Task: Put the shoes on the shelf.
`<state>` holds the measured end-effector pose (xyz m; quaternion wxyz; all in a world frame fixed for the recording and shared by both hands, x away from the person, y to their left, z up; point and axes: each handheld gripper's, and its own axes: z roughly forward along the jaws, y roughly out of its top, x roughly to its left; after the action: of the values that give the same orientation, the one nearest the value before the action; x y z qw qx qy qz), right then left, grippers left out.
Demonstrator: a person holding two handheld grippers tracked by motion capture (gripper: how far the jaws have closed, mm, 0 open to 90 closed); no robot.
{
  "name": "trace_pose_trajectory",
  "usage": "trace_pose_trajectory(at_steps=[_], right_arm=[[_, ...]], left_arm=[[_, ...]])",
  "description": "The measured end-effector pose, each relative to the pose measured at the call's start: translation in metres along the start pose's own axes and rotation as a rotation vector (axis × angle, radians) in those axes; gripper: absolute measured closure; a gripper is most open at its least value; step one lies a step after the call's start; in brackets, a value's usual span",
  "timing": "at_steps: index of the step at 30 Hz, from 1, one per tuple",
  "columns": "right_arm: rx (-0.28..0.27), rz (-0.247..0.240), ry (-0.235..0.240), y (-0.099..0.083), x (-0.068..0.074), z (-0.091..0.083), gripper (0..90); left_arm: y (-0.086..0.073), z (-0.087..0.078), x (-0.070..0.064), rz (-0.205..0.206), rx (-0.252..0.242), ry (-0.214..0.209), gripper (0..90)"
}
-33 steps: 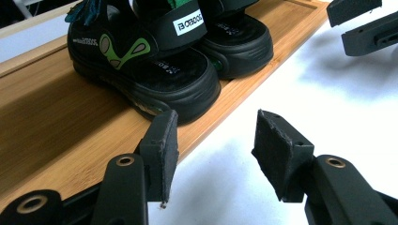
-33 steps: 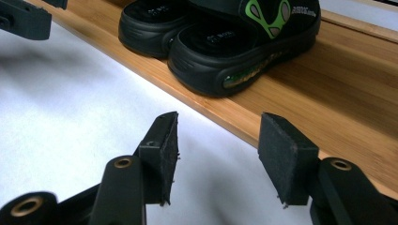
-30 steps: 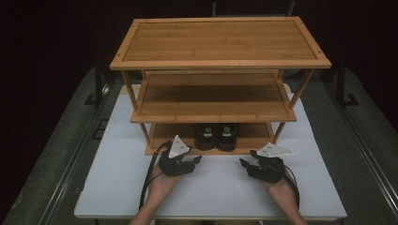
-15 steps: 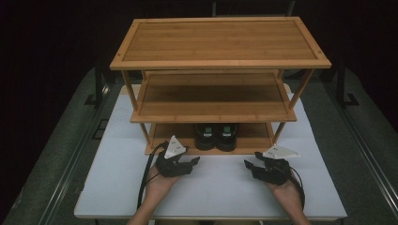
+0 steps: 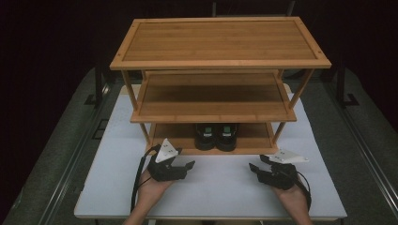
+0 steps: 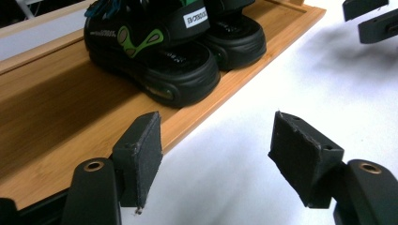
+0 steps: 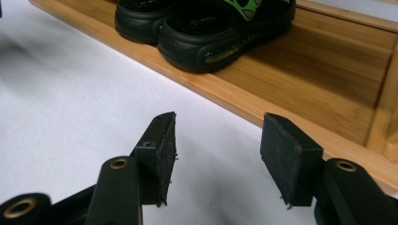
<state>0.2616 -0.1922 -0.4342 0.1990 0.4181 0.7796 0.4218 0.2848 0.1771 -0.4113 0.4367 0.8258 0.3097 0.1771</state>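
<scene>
**Approach to the sandals on the bottom shelf**

We hold both claws low over the white bench [image 5: 220, 187], in front of a three-level wooden rack [image 5: 220, 61]. Left claw [image 5: 185, 165]: jaws wide, empty. Right claw [image 5: 256, 168]: jaws wide, empty. The pair of black sandals [image 5: 216, 136] stands side by side on the bottom shelf [image 5: 253, 140], toes toward us, near both claws but untouched. We judge the step as reaching; next, each claw likely needs to close on one sandal's toe rim. A white strap label [image 6: 195, 17] seems to read "BOBDOG", not sharp.
</scene>
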Motion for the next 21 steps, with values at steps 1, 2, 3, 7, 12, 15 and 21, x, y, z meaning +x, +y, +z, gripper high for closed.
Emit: trace_pose_trajectory(at_steps=[1,2,3,7,12,15,21], right_arm=[[-0.002,-0.001,-0.002,-0.001,-0.001,-0.002,44.9],[-0.003,0.001,-0.003,-0.002,-0.001,-0.003,44.9],[-0.003,0.005,-0.004,-0.003,-0.002,-0.005,44.8],[-0.007,0.016,-0.006,-0.005,-0.006,-0.009,44.7],[-0.004,0.017,-0.009,-0.008,-0.007,-0.012,44.2],[-0.004,0.018,-0.008,-0.008,-0.007,-0.014,43.9],[-0.003,0.017,-0.01,-0.012,-0.008,-0.019,43.0]], left_arm=[[-0.001,-0.001,0.001,-0.003,-0.004,0.001,31.9],[-0.001,-0.002,0.001,-0.003,-0.003,0.001,31.6],[-0.002,-0.003,0.002,-0.006,-0.003,0.003,30.8],[-0.004,-0.005,0.004,-0.007,0.003,0.007,29.8],[-0.005,-0.008,0.005,-0.018,-0.005,0.006,29.1],[-0.006,-0.009,0.005,-0.014,0.002,0.005,29.0],[-0.008,-0.011,0.006,-0.01,0.004,0.003,28.8]])
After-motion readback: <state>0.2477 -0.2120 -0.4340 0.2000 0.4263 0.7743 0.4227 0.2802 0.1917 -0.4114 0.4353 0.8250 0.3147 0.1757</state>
